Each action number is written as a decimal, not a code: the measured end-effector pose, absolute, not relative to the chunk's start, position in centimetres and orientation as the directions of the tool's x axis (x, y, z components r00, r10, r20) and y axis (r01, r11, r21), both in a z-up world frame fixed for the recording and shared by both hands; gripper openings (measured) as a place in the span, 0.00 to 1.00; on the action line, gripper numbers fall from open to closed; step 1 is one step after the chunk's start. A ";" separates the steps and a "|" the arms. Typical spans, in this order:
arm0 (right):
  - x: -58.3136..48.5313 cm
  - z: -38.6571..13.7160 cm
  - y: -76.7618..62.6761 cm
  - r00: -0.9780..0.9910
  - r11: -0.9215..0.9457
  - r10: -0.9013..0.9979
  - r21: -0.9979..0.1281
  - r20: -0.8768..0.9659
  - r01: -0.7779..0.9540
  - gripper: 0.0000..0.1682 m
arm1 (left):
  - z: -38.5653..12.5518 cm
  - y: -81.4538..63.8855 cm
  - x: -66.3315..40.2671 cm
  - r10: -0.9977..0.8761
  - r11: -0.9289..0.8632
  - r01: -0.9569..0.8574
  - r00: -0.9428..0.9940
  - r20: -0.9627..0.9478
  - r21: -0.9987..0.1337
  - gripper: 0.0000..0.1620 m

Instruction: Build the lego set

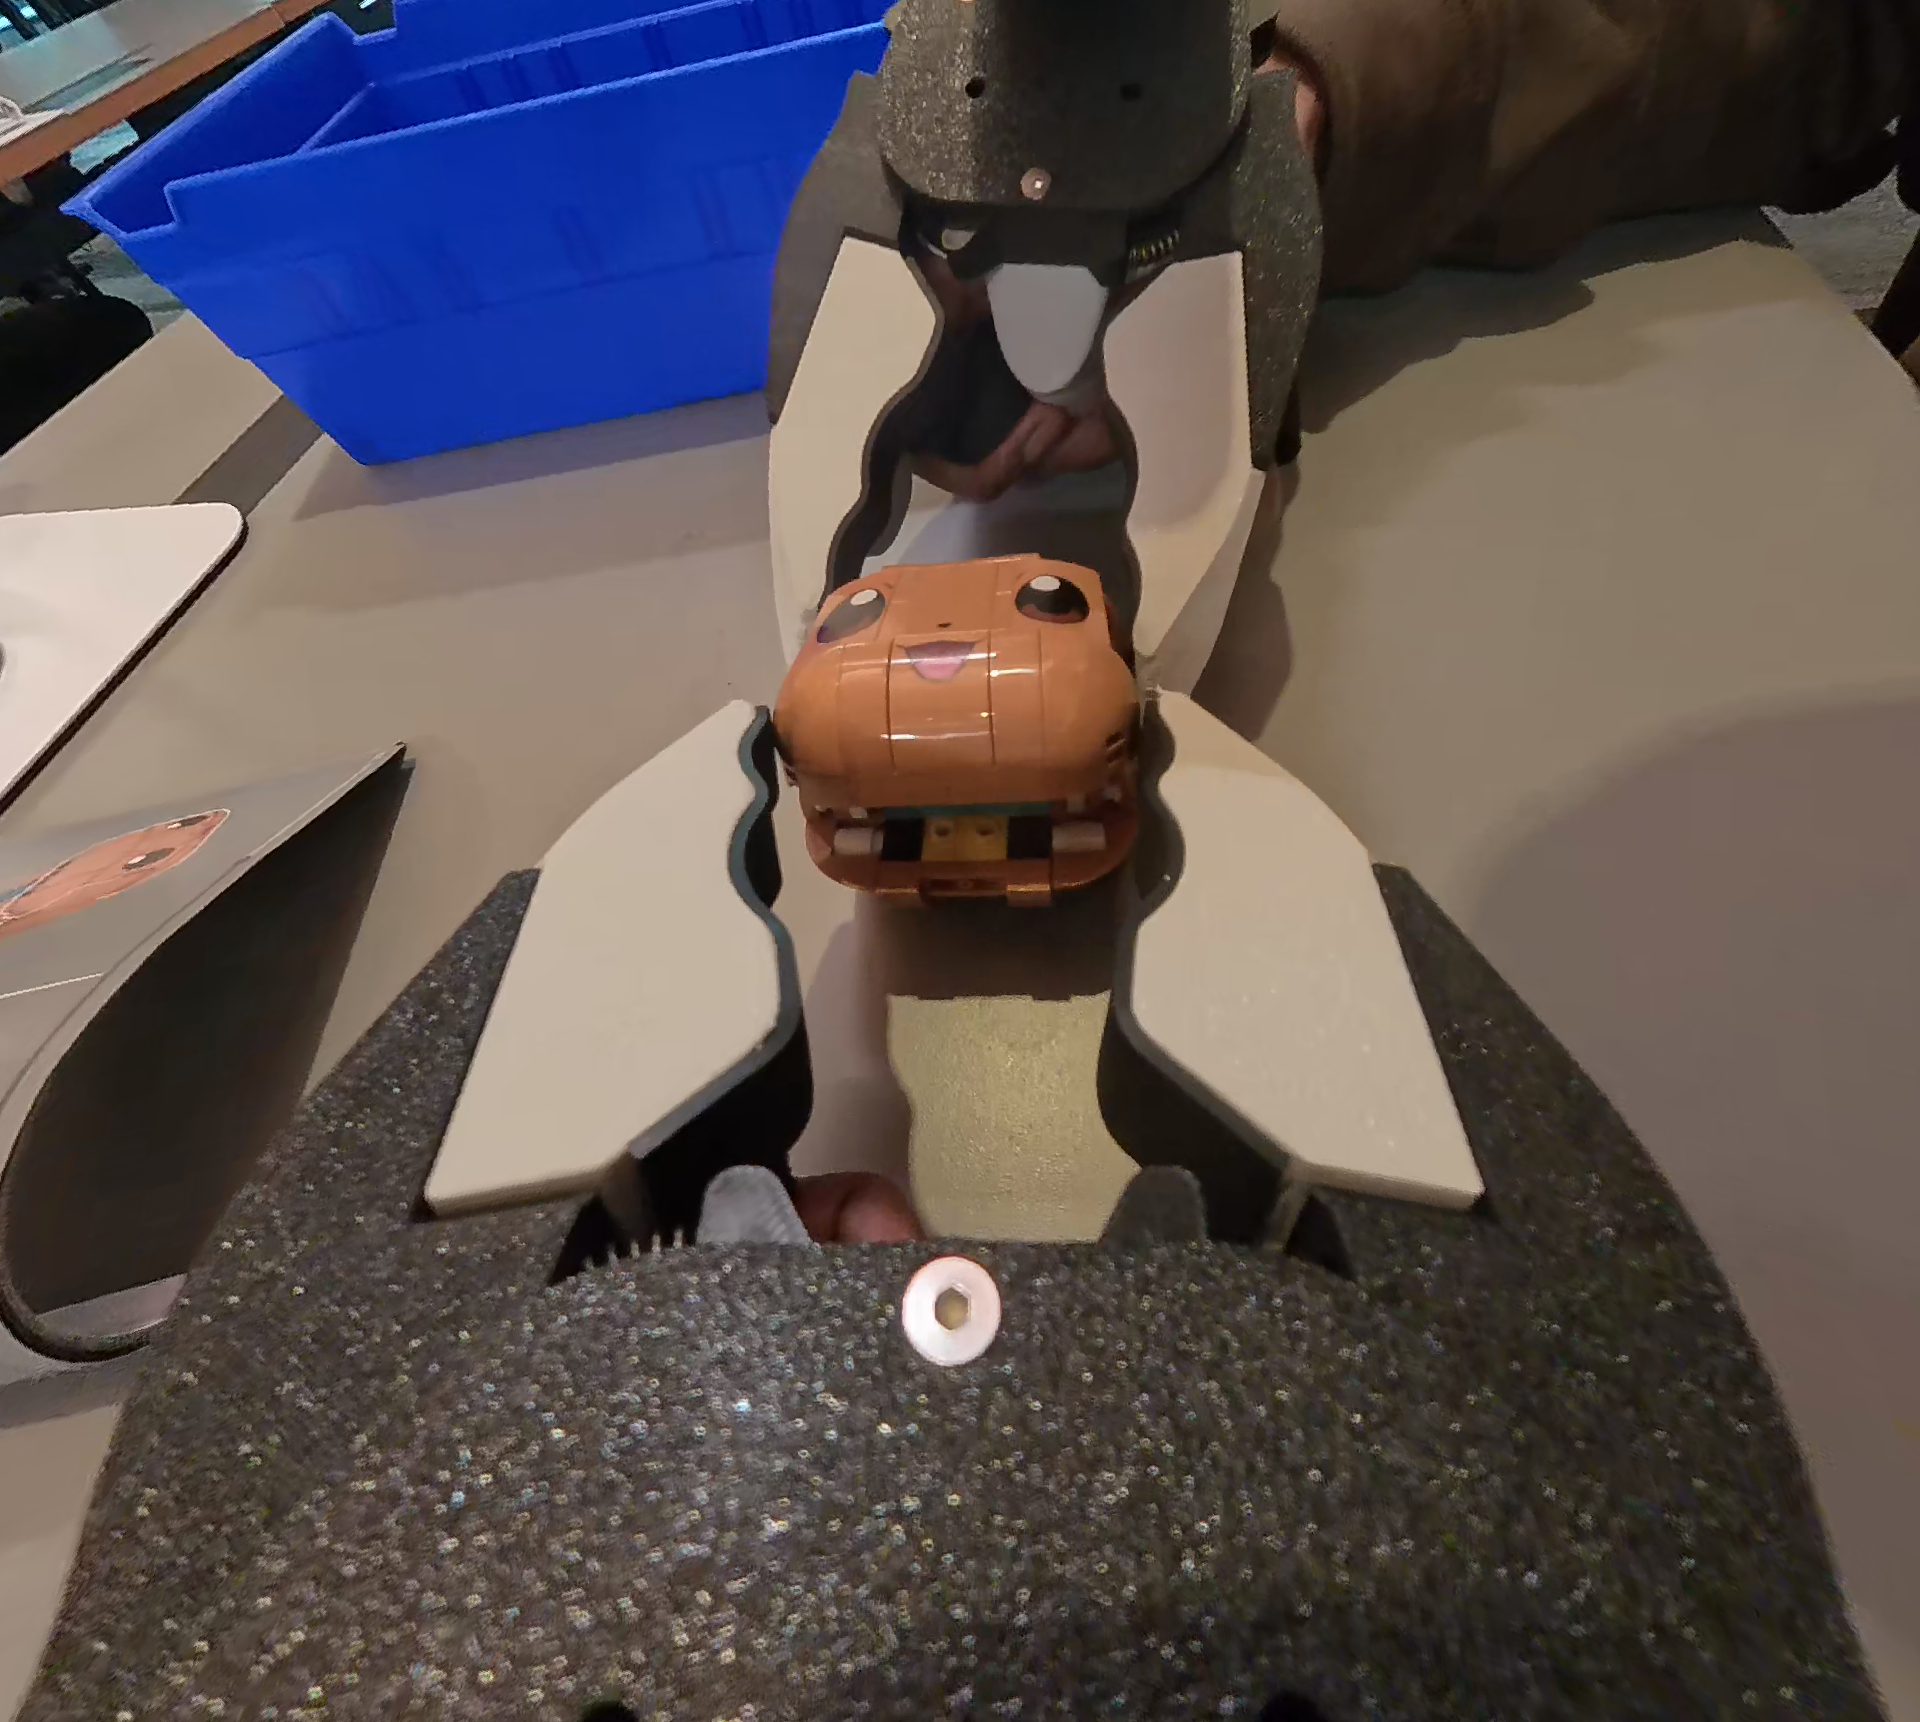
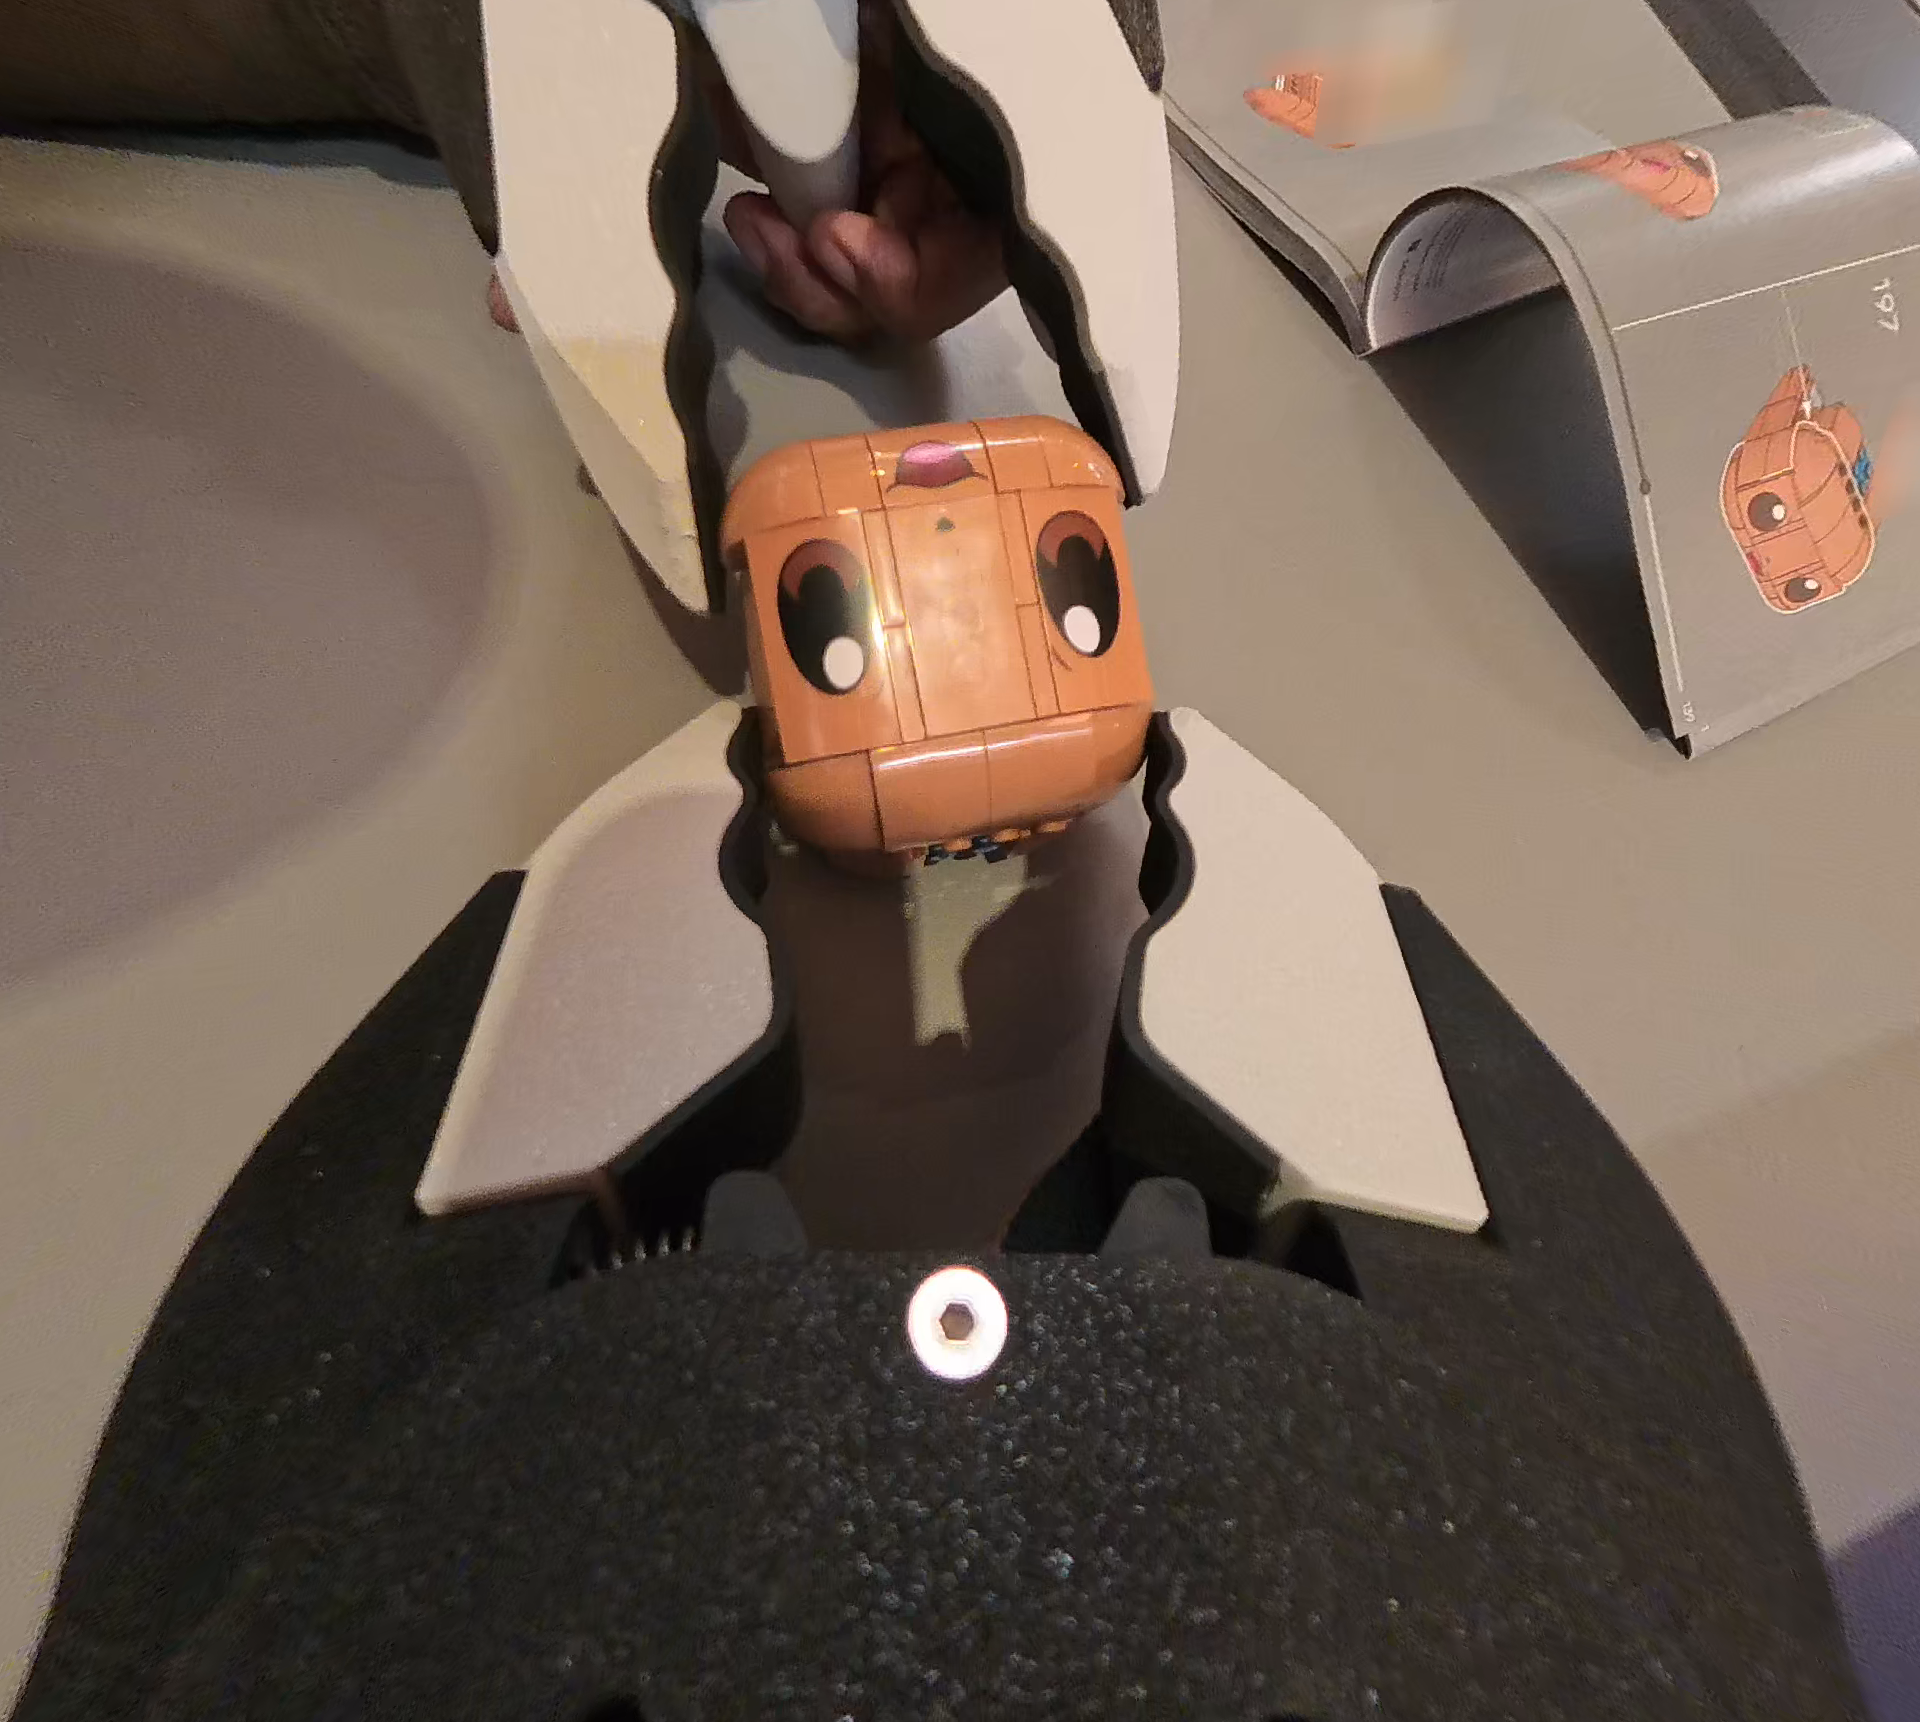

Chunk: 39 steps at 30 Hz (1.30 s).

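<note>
A brown lego head [image 1: 951, 716] with printed eyes and a pink mouth is held above the grey table [image 1: 1558, 737] between both grippers. In the left wrist view my left gripper [image 1: 956, 737] is shut on its two sides, and the open underside with yellow and black bricks faces the camera. My right gripper [image 1: 971, 633] comes in from the far side and grips the head's back part. In the right wrist view the head [image 2: 935, 633] shows its eyes. My right gripper [image 2: 956, 727] is shut on its near end, and my left gripper [image 2: 914, 529] clamps its far end.
Two blue plastic bins [image 1: 499, 218] stand at the far left. An open instruction booklet [image 2: 1558, 270] lies to the right in the right wrist view and to the left in the left wrist view [image 1: 156, 893]. A white board [image 1: 94, 612] lies beyond it. A brown sleeve [image 1: 1558, 62] rests on the table. The tips of both grippers are at nearly the same place.
</note>
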State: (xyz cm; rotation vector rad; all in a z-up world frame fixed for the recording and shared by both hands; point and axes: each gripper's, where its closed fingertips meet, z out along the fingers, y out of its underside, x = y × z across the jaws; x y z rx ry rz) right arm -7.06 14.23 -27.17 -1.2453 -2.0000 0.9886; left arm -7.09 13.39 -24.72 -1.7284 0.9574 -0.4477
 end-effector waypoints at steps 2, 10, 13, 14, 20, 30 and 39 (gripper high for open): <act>-7.0 -27.1 14.2 -0.399 0.290 0.912 -0.833 0.092 0.471 0.42 | -24.7 13.4 -7.1 -0.778 -0.117 -0.383 0.608 -0.155 -0.916 0.41; -6.1 -26.7 14.7 -0.393 0.280 0.915 -0.850 0.095 0.446 0.38 | -24.8 13.3 -7.5 -0.776 -0.123 -0.383 0.612 -0.152 -0.916 0.41; -6.1 -26.6 14.7 -0.398 0.276 0.913 -0.854 0.090 0.441 0.37 | -24.8 13.3 -7.5 -0.777 -0.125 -0.383 0.612 -0.150 -0.915 0.41; -6.1 -26.6 14.6 -0.401 0.280 0.911 -0.855 0.094 0.437 0.37 | -24.8 13.3 -7.5 -0.777 -0.126 -0.383 0.612 -0.149 -0.915 0.41; -6.0 -26.5 14.6 -0.404 0.288 0.909 -0.859 0.104 0.425 0.35 | -24.6 13.1 -7.7 -0.774 -0.121 -0.418 0.608 -0.178 -0.900 0.41; -6.1 -26.4 14.5 -0.407 0.296 0.906 -0.860 0.116 0.415 0.35 | -25.3 11.8 -8.8 -0.796 -0.221 -0.455 0.595 -0.110 -0.863 0.43; -6.0 -25.9 14.5 -0.408 0.298 0.904 -0.876 0.130 0.380 0.35 | -27.1 12.5 -8.9 -0.773 -0.299 -0.448 0.632 -0.062 -0.842 0.42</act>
